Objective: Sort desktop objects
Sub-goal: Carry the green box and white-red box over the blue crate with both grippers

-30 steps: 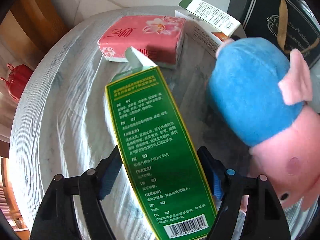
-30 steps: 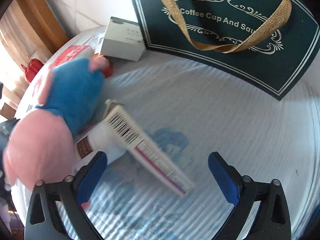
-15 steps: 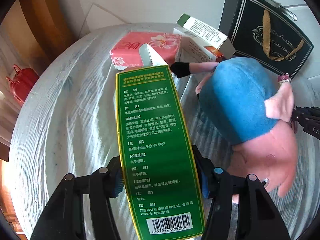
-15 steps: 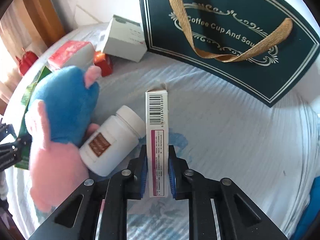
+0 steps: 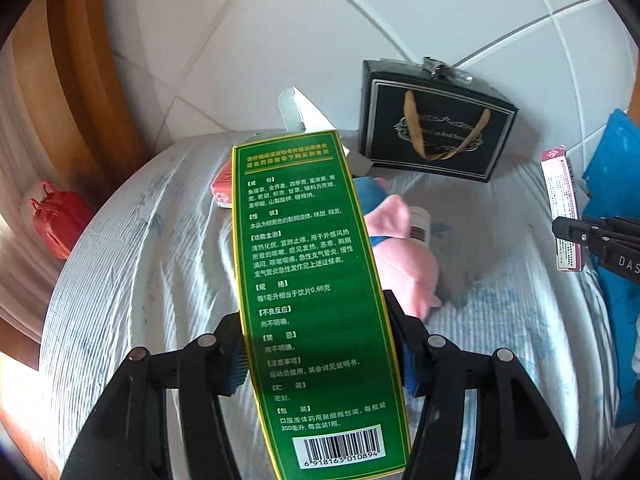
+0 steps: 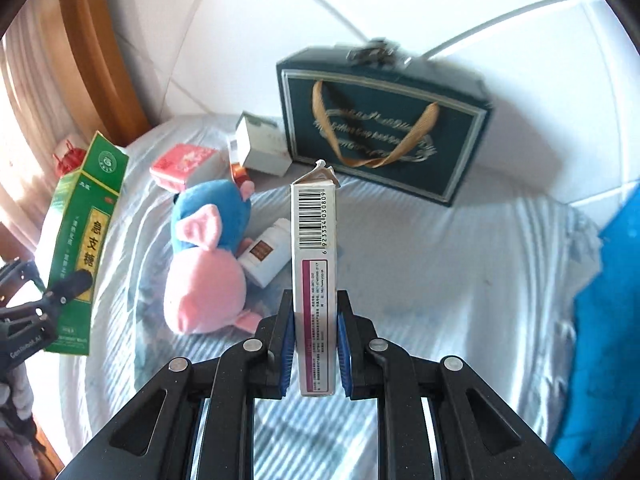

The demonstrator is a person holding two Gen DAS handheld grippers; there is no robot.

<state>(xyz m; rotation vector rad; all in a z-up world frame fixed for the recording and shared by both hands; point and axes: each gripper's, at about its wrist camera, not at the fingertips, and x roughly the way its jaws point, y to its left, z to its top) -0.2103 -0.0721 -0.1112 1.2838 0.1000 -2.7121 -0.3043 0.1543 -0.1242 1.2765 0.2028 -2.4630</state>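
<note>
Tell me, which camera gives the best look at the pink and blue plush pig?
The right wrist view: the plush pig lies whole on the striped cloth. In the left wrist view the green carton hides most of it, leaving pink parts.

Green box (image 5: 316,300) hides most of plush pig (image 5: 404,268); pill bottle (image 5: 420,228) mostly hidden behind pig; blue cloth (image 6: 604,340) cut by right edge.

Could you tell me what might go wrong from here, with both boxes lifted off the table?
1. The left gripper holds the tall green box near its lower end, so the long part above could tip or twist out.
2. The right gripper pinches the slim white box by its narrow sides; a hard squeeze may crush it.
3. Either box's open top flap could snag the dark gift bag.
</note>
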